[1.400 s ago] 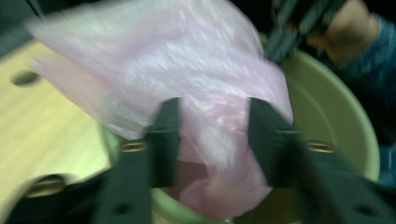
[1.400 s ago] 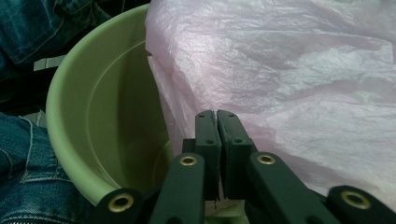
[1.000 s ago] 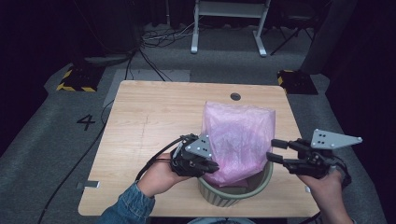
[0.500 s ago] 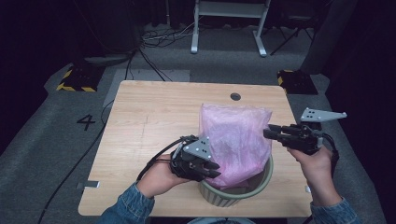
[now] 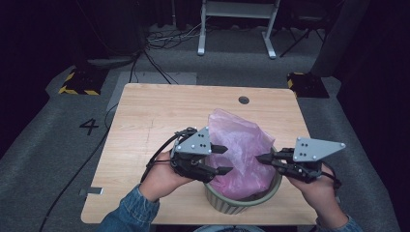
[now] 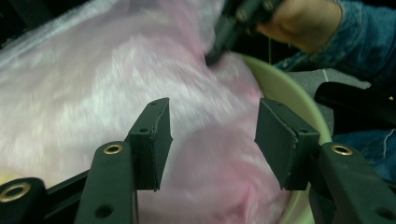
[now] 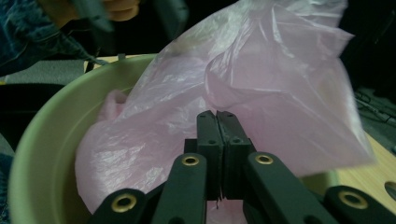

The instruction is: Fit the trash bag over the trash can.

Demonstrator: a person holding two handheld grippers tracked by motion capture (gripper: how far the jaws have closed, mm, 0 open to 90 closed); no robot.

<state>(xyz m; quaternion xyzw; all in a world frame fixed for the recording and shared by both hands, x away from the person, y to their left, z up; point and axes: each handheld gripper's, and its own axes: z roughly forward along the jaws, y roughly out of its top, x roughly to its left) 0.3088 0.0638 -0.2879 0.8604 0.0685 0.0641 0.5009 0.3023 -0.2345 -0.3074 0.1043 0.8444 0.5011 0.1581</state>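
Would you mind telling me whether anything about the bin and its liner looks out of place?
Yes: the pink bag is not seated in the green bin. It billows high above the rim and leans toward the table's far side, its mouth not folded over the edge. No tear or spill shows.

A single digit, "4" (image 5: 90, 126), is showing in dark paint on the grey floor (image 5: 48, 159), to the left of the counter (image 5: 159, 111) and about level with its middle. Two yellow-and-black hazard-striped markings are lying on the floor too, one (image 5: 77, 89) at the far left near the counter's far left corner, the other (image 5: 293, 81) beside its far right corner; they are carrying no letters. No other text, label or brand is reading clearly in the high view or in either gripper view.
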